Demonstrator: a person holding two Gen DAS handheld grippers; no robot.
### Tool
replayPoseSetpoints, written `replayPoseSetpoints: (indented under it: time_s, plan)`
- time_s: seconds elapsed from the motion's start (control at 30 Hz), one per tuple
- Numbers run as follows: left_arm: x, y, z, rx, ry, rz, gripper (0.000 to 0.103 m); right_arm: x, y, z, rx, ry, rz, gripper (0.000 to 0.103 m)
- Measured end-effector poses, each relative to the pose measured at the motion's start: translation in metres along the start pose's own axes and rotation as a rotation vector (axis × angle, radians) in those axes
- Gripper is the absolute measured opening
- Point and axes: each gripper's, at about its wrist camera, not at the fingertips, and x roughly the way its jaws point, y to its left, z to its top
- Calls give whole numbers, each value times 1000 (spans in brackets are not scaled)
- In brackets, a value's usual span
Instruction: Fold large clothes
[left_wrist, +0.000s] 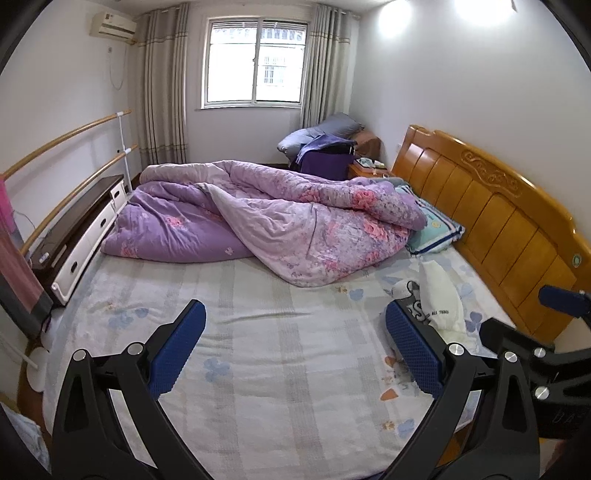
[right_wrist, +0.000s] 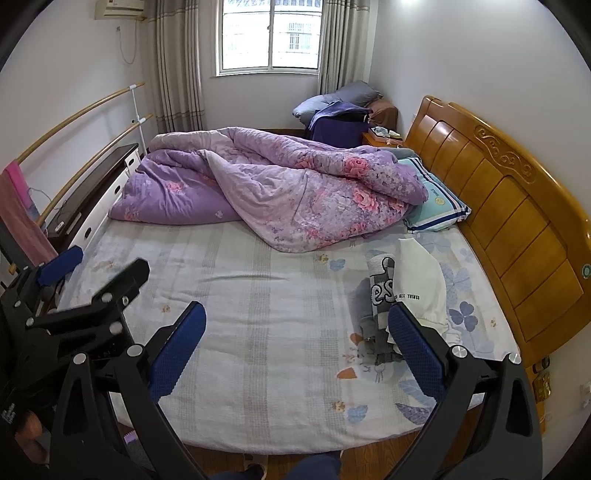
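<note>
With both the left gripper (left_wrist: 295, 347) and the right gripper (right_wrist: 297, 347) spread and empty above the bed (right_wrist: 258, 295), the crumpled clothes (right_wrist: 402, 295) beside the headboard (right_wrist: 517, 206) are best pinched at separate edges and drawn flat before folding.

The right gripper (right_wrist: 295, 328) is hovering wide open at lower centre above the bed (right_wrist: 258, 332); folded clothes (right_wrist: 402, 291) are lying right of centre, a purple quilt (right_wrist: 280, 184) bunching behind.
</note>
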Motion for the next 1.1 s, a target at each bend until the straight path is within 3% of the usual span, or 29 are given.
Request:
replayPoseSetpoints:
  time_s: [1.1]
  plan:
    - [7,-3,1,14,22,-14,98,2,-5,0,8,0,-4,95]
